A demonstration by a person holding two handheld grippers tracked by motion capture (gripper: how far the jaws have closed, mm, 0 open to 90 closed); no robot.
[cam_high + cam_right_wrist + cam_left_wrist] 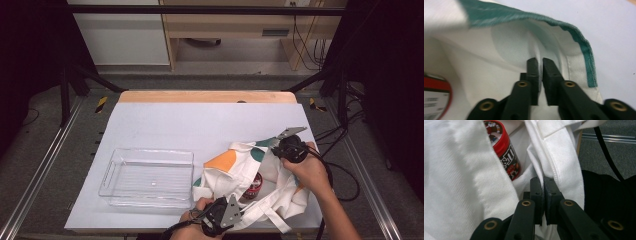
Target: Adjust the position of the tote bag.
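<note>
A clear plastic tray (147, 177) sits on the left part of the white table (200, 125). Right of it lies a crumpled white tote bag (240, 172) with orange and green patches. At the bag's near edge, the left gripper (543, 185) has its jaws pressed together on a white seam of the cloth. A red-lidded candy can (254, 186) rests inside the bag's opening. On the far right side, the right gripper (541, 65) pinches the bag's fabric just inside its green-trimmed rim.
</note>
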